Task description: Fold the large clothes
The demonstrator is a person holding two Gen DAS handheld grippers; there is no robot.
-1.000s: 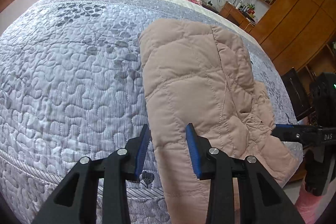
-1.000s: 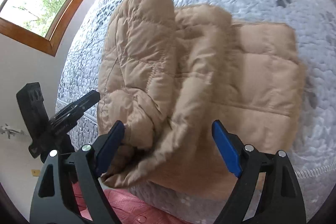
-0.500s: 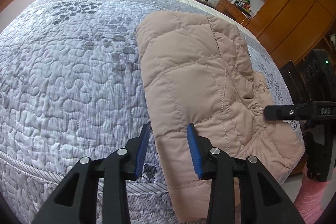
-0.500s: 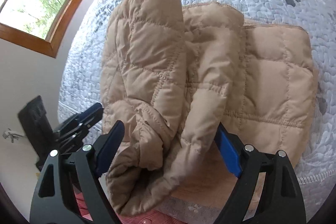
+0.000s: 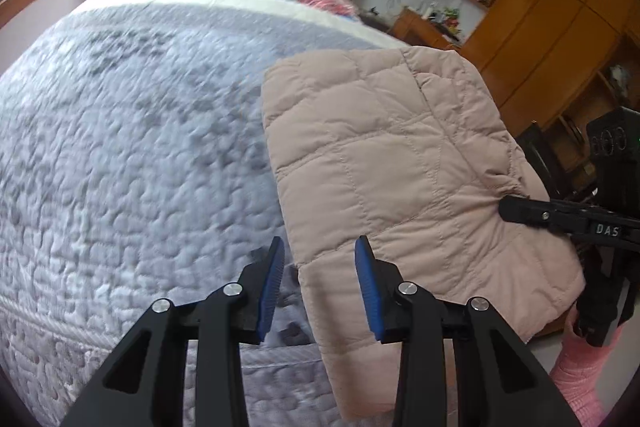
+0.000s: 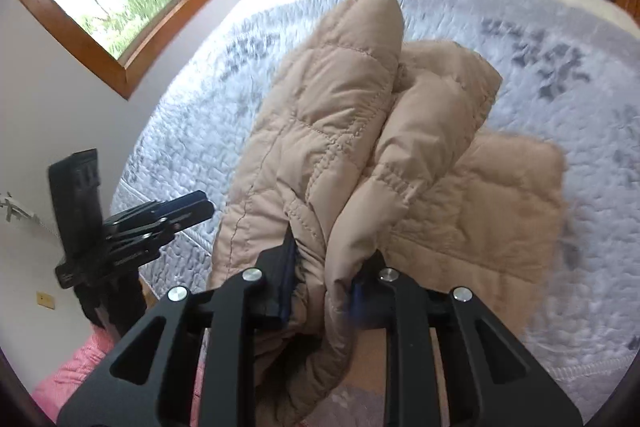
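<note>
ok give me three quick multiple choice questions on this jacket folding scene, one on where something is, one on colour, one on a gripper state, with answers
1. Where does the quilted jacket lie?
A. on the wooden wardrobe
B. on the bed's grey quilted bedspread, near the edge closest to the camera
C. on the floor

2. What colour are the pads on the left gripper?
A. blue
B. red
C. white

3. What is the right gripper doing?
A. open above bare bedspread
B. shut with nothing in it
C. shut on bunched jacket fabric

Answers:
1 B, the jacket rests on the bedspread in both views, with its hem hanging over the near edge.
2 A, blue pads line both fingers in the left wrist view.
3 C, its jaws have just been closing, and the right wrist view shows jacket folds pinched between them.
</note>
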